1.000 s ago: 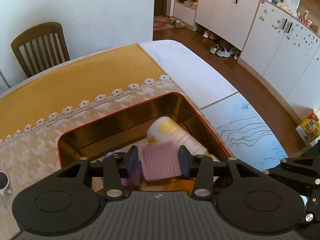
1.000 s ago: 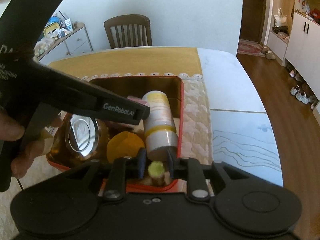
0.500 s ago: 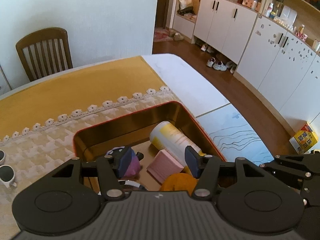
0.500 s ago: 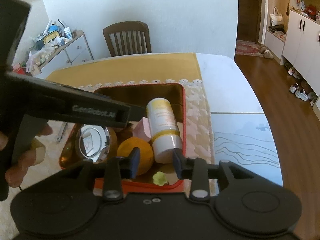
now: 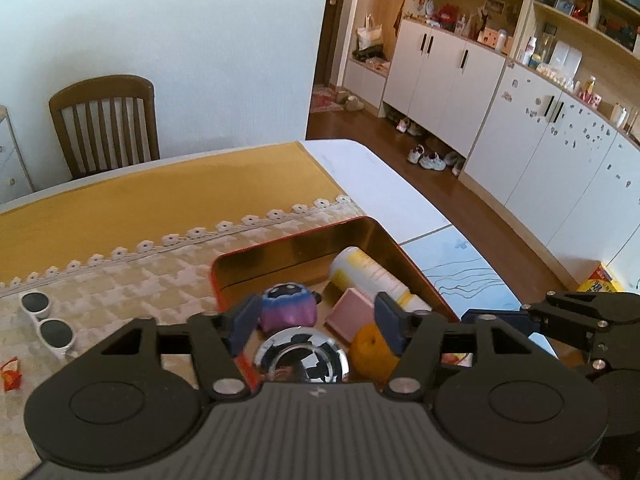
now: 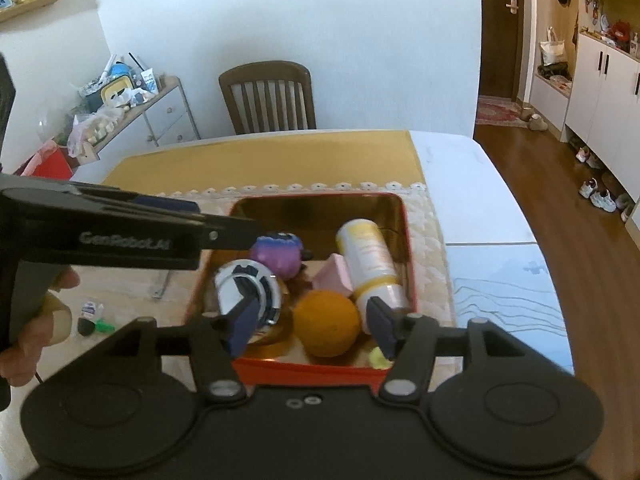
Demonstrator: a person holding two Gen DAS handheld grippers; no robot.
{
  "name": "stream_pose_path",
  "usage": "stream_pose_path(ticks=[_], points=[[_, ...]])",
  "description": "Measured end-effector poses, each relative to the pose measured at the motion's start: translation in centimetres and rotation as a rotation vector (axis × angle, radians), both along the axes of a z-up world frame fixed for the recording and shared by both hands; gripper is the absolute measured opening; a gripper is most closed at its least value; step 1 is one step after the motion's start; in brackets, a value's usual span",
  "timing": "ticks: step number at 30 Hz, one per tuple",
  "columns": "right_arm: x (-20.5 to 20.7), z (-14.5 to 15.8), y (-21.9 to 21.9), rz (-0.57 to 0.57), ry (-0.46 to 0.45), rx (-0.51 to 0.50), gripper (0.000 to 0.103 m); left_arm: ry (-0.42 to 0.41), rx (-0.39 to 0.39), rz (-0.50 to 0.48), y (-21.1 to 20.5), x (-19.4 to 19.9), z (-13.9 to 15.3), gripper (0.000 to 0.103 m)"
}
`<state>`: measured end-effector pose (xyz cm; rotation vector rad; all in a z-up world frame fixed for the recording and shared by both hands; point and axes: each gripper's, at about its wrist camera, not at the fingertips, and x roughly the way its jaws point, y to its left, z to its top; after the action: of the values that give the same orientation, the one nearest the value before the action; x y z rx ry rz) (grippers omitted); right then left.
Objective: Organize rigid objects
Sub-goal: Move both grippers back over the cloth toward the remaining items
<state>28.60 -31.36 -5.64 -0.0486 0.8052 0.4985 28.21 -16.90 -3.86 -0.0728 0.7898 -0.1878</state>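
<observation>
Right wrist view shows my right tongs point(image 6: 310, 326) spread wide and empty above the red-rimmed gold tin point(image 6: 407, 256), which holds the orange ball point(image 6: 326, 328), white-and-yellow bottle point(image 6: 370, 264) and pink block point(image 6: 332, 276). Left tongs point(image 5: 316, 326) also gape empty. I judge a drop-off finished; next I need another loose item, perhaps the white-framed sunglasses point(image 5: 46, 320) on the desk.

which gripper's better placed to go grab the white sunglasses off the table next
Left, probably. The left gripper is open and empty, and the sunglasses lie on the tablecloth on its side, left of the red tin. Right view doesn't show them.
</observation>
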Motion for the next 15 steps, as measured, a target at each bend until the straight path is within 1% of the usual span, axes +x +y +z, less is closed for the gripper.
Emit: stream_pose_path(ticks=[6,8,10,15], points=[[-1.4,0.8,2.1,-0.008,-0.012,0.002,0.066,-0.03,-0.004,-0.004,2.9,-2.7,1.0,0.068],[-1.8,1.0,2.9,-0.013,-0.018,0.004,0.072,-0.038,-0.001,-0.001,3.8,-3.6,1.3,0.07],[-2.4,1.2,3.7,-0.01,-0.025,0.008,0.075,-0.051,0.005,0.004,5.0,-4.5,1.5,0.076],[-3.6,1.6,6.2,0.006,-0.044,0.007,0.083,-0.071,0.012,0.022,8.1,-6.5,1.7,0.076]])
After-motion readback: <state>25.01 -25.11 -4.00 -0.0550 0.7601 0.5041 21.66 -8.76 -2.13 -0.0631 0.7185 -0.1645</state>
